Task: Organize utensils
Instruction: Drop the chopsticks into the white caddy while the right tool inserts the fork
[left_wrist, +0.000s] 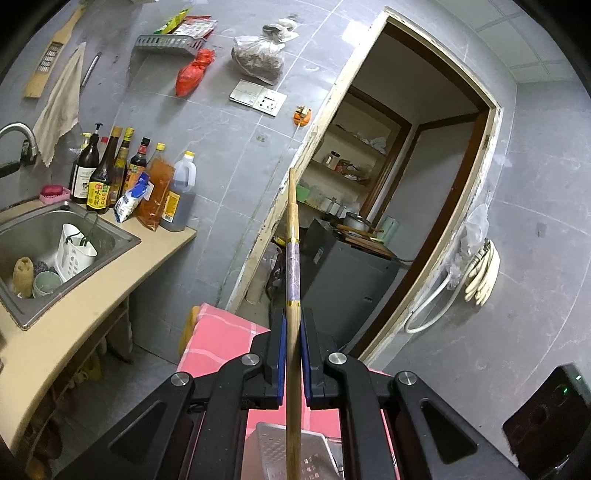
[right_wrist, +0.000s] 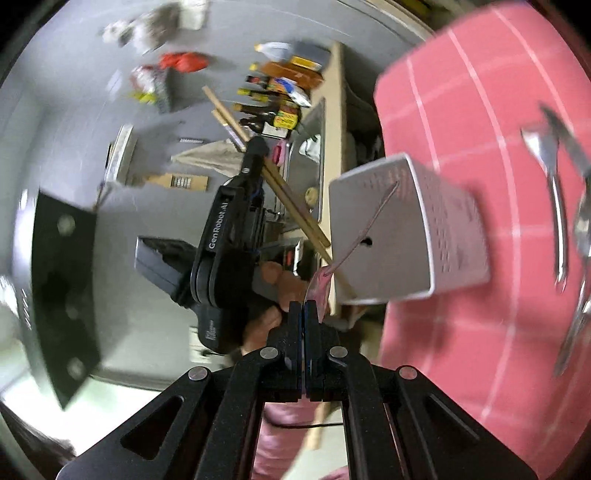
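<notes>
The left gripper is clamped on the chopsticks, which run lengthwise between its pads and point up and away. In the blurred right view, the right gripper has its jaws together, apparently pinching a pink tag wired to the white holder. The chopsticks' lower ends sit at the holder's open mouth, so the left gripper is nearer for sliding them in; spoons lie beyond on the pink cloth.

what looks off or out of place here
The white utensil holder is tipped, dangling by its wire loop from the shut right gripper. Spoons lie loose on the pink cloth.
</notes>
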